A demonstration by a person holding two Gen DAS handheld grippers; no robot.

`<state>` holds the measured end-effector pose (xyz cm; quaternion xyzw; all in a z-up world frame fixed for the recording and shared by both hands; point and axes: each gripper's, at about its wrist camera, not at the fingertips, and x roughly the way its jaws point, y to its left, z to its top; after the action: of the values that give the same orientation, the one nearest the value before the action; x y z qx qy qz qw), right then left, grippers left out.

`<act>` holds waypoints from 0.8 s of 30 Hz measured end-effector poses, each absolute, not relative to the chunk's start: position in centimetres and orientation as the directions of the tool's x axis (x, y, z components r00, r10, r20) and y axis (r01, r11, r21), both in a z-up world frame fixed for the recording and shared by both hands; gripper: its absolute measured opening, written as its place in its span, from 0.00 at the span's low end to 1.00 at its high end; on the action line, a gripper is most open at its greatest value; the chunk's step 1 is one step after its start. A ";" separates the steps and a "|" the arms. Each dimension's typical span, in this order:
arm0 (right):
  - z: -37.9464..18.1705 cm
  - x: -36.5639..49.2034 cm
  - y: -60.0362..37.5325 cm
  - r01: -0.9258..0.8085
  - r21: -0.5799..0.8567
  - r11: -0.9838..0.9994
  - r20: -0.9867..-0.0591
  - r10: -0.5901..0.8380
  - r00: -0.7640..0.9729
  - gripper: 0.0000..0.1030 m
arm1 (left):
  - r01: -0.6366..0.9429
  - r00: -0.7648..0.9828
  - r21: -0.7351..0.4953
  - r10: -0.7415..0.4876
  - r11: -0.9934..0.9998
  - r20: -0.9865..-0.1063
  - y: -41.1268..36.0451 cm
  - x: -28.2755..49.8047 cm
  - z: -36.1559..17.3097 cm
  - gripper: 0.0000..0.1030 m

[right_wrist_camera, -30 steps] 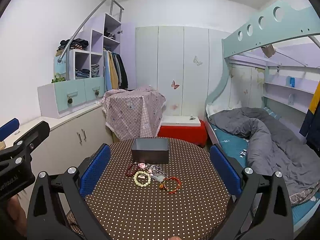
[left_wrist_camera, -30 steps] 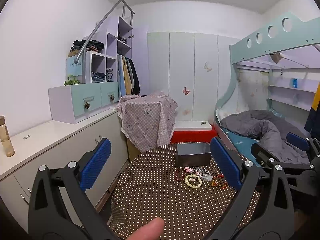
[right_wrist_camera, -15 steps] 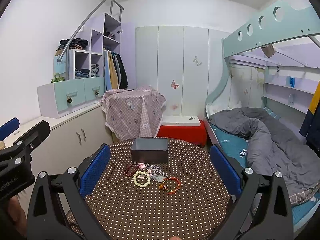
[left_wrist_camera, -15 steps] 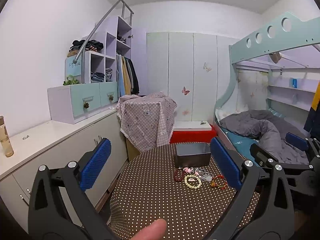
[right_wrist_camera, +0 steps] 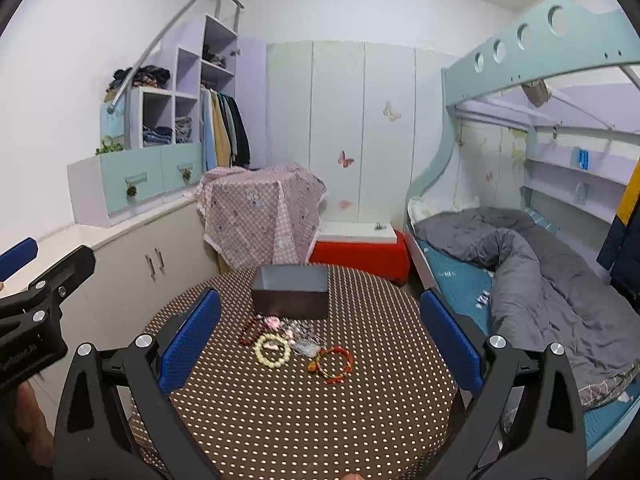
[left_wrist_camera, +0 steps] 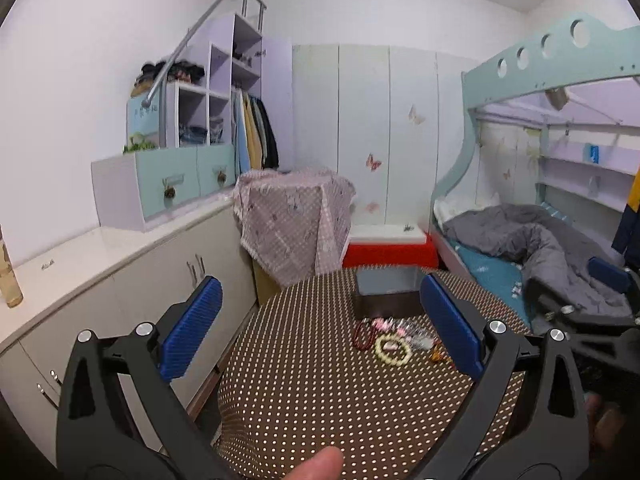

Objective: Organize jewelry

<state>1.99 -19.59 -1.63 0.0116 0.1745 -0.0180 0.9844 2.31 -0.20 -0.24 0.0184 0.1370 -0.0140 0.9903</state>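
A round table [right_wrist_camera: 280, 420] under a brown polka-dot cloth fills the middle of a child's bedroom, with a bunk bed [right_wrist_camera: 520, 264] to your right and a low white cabinet [left_wrist_camera: 120, 264] to your left. At the table's far side stands a dark grey box [right_wrist_camera: 290, 298], open at the top, which looks like the place for the pieces.

Just in front of the box lies the jewelry, bunched close together: a red-and-orange bracelet [right_wrist_camera: 332, 364] nearest you on the right, a cream bead bracelet [right_wrist_camera: 273, 350] beside it, a dark red bead bracelet [right_wrist_camera: 250, 330] toward the left, and a small tangle of pale trinkets [right_wrist_camera: 298, 334] between them, too small to make out.

Your right gripper [right_wrist_camera: 320, 344] hangs above the near half of the table, jaws spread wide and holding nothing. Your left gripper [left_wrist_camera: 320, 332] sits off the table's left edge, equally wide and empty.

Nothing is sorted yet. The pieces touch or overlap, so closing on one could drag a neighbour along or snag the tangle. A low, fast approach could bunch the cloth and scatter the beads. From its side angle, your left gripper risks nudging the box.
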 end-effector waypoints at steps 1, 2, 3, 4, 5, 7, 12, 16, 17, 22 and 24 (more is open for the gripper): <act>-2.1 2.3 -19.9 0.046 0.018 0.999 -0.355 -0.036 0.934 0.93 | 0.030 0.957 0.033 -0.019 0.999 -0.290 -0.1 3.1 -0.8 0.94; -2.7 2.8 -20.4 0.053 0.020 0.998 -0.372 -0.042 0.927 0.93 | 0.028 0.953 0.034 -0.016 0.999 -0.303 0.0 3.6 -1.4 0.94; -3.5 3.3 -20.9 0.060 0.020 0.998 -0.392 -0.047 0.919 0.93 | 0.024 0.944 0.042 -0.009 0.999 -0.330 0.0 4.7 -2.3 0.94; -4.0 3.7 -21.1 0.064 0.019 0.998 -0.405 -0.051 0.913 0.93 | 0.021 0.936 0.048 -0.002 0.999 -0.352 0.0 5.5 -3.1 0.94; -4.7 4.1 -21.4 0.069 0.019 0.997 -0.421 -0.055 0.906 0.93 | 0.019 0.927 0.052 0.002 0.998 -0.376 0.0 6.5 -3.9 0.94; -6.3 5.1 -22.2 0.080 0.015 0.997 -0.459 -0.064 0.886 0.93 | 0.023 0.901 0.060 0.005 0.998 -0.434 0.0 8.6 -6.0 0.94; -10.4 7.6 -23.7 0.092 0.016 0.996 -0.562 -0.067 0.825 0.93 | 0.050 0.829 0.077 0.001 0.996 -0.559 -0.6 13.9 -10.8 0.94; -13.0 9.3 -24.4 0.093 0.023 0.995 -0.623 -0.059 0.780 0.93 | 0.079 0.790 0.101 -0.001 0.992 -0.613 -1.6 17.6 -12.9 0.94; -13.4 9.9 -24.5 0.091 0.025 0.996 -0.635 -0.054 0.771 0.93 | 0.087 0.780 0.109 0.000 0.990 -0.626 -2.0 18.8 -13.4 0.94; -14.7 11.7 -25.2 0.089 0.035 0.995 -0.679 -0.042 0.733 0.93 | 0.109 0.738 0.118 -0.001 0.987 -0.675 -2.9 23.1 -15.0 0.94; -14.9 12.4 -25.4 0.088 0.045 0.995 -0.690 -0.033 0.723 0.93 | 0.118 0.709 0.126 0.005 0.985 -0.705 -3.1 25.1 -16.1 0.94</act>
<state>12.44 -25.40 -14.93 0.0372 0.3707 -0.0327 0.9275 25.06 -3.14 -16.11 0.0811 0.3801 -0.0307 0.9209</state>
